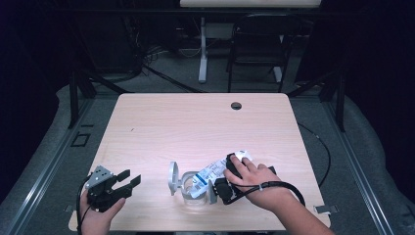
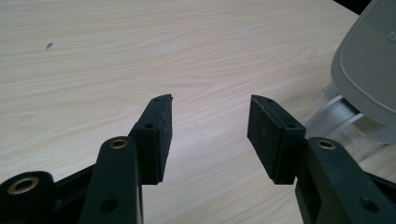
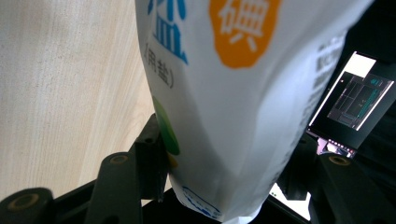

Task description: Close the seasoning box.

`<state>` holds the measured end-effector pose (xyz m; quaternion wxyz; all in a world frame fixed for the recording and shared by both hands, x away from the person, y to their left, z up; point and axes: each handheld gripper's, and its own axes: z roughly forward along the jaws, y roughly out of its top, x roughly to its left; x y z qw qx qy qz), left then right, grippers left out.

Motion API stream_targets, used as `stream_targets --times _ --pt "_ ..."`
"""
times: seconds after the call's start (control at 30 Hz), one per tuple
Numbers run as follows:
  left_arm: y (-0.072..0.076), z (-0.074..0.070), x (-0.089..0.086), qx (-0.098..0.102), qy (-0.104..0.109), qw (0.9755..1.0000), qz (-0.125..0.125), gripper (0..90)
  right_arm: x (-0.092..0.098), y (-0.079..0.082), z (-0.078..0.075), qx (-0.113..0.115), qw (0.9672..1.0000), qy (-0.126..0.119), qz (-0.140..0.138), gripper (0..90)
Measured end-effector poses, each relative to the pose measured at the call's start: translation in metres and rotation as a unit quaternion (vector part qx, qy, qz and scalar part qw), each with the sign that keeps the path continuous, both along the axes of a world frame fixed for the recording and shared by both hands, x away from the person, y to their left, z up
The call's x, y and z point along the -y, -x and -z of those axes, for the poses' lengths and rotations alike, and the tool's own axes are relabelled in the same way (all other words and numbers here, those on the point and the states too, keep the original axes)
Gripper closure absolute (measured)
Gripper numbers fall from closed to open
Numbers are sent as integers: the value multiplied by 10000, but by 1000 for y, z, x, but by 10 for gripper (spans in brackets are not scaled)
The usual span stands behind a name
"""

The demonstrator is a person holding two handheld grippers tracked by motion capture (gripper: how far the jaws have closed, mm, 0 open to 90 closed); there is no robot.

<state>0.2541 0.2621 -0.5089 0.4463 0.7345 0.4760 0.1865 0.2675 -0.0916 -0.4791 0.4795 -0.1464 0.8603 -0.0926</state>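
Woodgrain covered the table (image 1: pixel 161 122) you worked at — a pale, light-toned top with rounded corners, a small dark cable hole (image 1: pixel 236 105) near its far edge and a tiny dark speck (image 2: pixel 48 45) on the bare left part. Around it the room was dim: grey carpet, a dark folding chair (image 1: pixel 257 44) and the white leg of another table (image 1: pixel 202 49) beyond the far edge, black cables on the floor.

Your left gripper (image 1: pixel 128 179) rested at the near left corner, well apart from the work, its jaws standing wide with nothing between them, bare wood under them in the left gripper view.

Your right gripper (image 3: pixel 219 168) held a white salt bag (image 1: pixel 215 170) printed in blue and orange — the jaws stood wide, one pad on each side of the pouch, clamped on it. The bag lay tilted near the table's front middle, its lower end at the mouth of a clear glass jar (image 1: pixel 192 192) whose grey hinged lid (image 1: pixel 172 177) stood open on the left.
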Motion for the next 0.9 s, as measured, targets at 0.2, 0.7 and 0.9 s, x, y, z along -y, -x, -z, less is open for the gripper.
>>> stream_targets --times 0.2,0.7,0.9 --pt "0 0 0 5 2 10000 -3 505 0 0 0 -21 10000 0 -17 465" --pt "0 0 0 23 3 10000 -47 505 0 0 0 4 10000 10 -43 466" --pt "0 0 0 0 -1 10000 -5 505 0 0 0 13 10000 27 -39 467"
